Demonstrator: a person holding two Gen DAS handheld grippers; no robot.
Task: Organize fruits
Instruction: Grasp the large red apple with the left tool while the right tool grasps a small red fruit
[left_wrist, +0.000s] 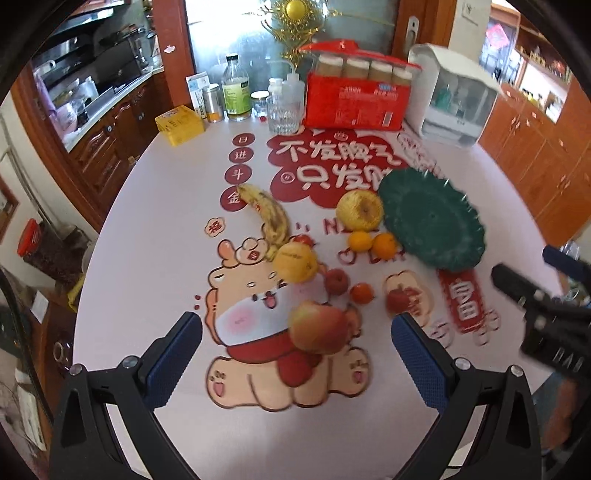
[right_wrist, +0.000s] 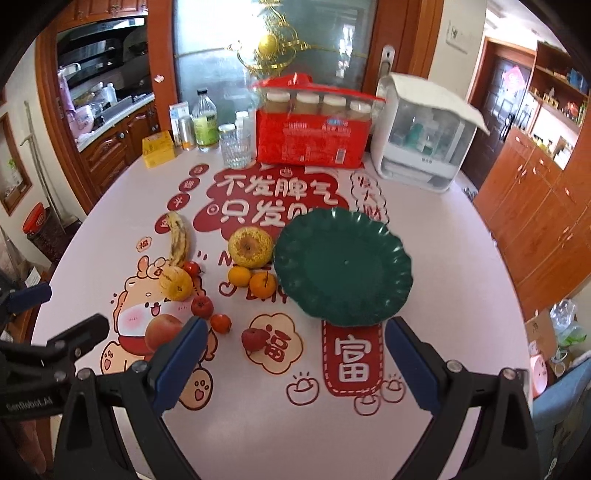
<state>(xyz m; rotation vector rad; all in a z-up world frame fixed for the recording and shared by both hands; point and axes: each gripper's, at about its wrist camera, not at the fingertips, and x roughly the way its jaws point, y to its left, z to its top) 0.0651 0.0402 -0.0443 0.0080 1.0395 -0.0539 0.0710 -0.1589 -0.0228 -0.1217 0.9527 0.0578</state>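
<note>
Fruits (right_wrist: 251, 247) beside green plate (right_wrist: 343, 266); grippers agape.

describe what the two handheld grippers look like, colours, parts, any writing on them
Both the left gripper and the right gripper have matte black angular frames with silver round bolt heads. Each finger carries a blue pad with a fine dotted texture. In the right wrist view, the left gripper's black body bears white lettering, roughly "GenRobot.AI". No cables or sleeves show clearly.

Glossy green plastic plate (right_wrist: 343, 266), textured blue fingers (right_wrist: 184, 354), wooden cabinets (right_wrist: 546, 221).
</note>
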